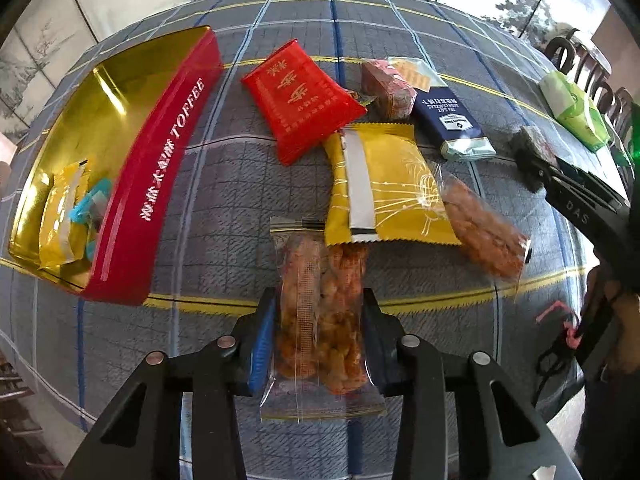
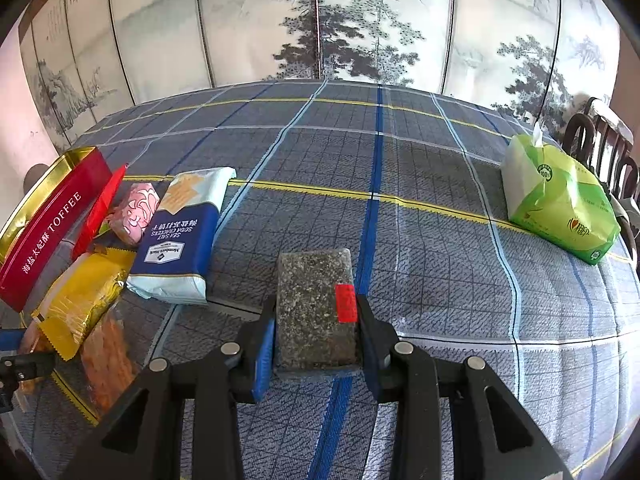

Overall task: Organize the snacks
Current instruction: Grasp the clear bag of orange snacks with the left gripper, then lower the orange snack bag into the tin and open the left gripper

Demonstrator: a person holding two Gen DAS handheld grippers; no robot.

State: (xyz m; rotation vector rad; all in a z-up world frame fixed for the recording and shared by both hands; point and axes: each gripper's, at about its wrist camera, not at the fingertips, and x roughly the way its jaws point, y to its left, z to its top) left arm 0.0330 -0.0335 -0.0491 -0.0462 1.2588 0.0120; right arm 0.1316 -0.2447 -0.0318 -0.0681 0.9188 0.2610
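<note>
- Left wrist view: the clear snack bag (image 1: 320,312) of orange pieces is clamped between the pads of the left gripper (image 1: 318,344), low at six o'clock; its top edge is tucked under a yellow foil packet (image 1: 384,184).
- At nine o'clock the red toffee tin (image 1: 132,184) with a shiny gold inside is cut off by the frame edge.
- Right wrist view: a speckled grey block (image 2: 316,308) with a red label is gripped by the right gripper (image 2: 318,336) above the checked tablecloth (image 2: 440,208).
</note>
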